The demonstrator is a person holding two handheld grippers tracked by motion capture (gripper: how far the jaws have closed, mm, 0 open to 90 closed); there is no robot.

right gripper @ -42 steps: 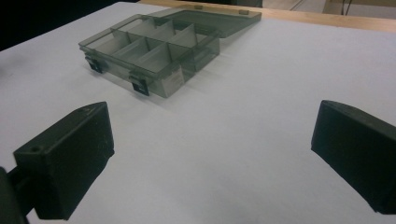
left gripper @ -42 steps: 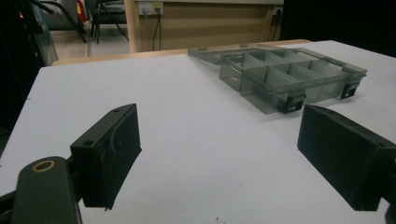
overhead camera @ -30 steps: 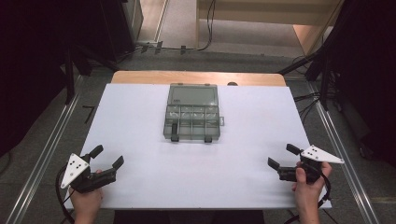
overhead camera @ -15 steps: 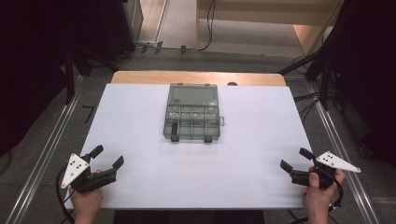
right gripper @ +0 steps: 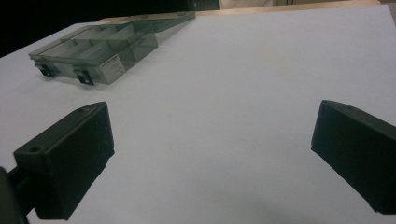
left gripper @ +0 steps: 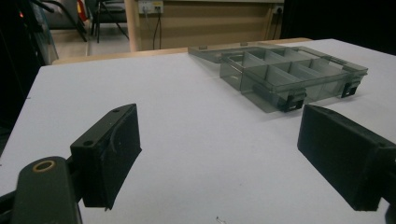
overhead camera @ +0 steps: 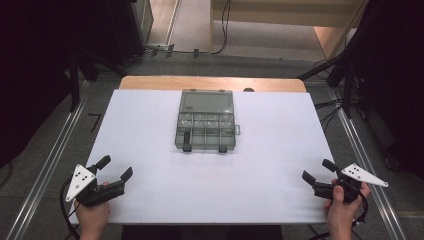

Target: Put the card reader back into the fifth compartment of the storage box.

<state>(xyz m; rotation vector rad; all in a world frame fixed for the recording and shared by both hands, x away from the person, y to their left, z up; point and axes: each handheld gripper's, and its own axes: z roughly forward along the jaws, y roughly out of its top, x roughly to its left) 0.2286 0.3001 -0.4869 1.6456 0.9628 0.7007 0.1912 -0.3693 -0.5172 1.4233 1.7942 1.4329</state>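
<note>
Down at the near edge of the white table [overhead camera: 150, 150] the person holds both tools low and idle. The left gripper [overhead camera: 114, 168] sits by the near left corner, jaws spread wide with nothing between them. The right gripper [overhead camera: 319, 171] sits by the near right corner, just as wide and just as empty. Neither is near anything yet, so I'd say the work is at its very start: a reach forward comes next, well up the table.

Farther out, toward the middle of the far edge, lies the clear compartment box [overhead camera: 205, 131]. Its lid [overhead camera: 207, 101] is folded back flat. The divided cells look empty to me, and two dark latches [overhead camera: 186, 147] face the person.
</note>
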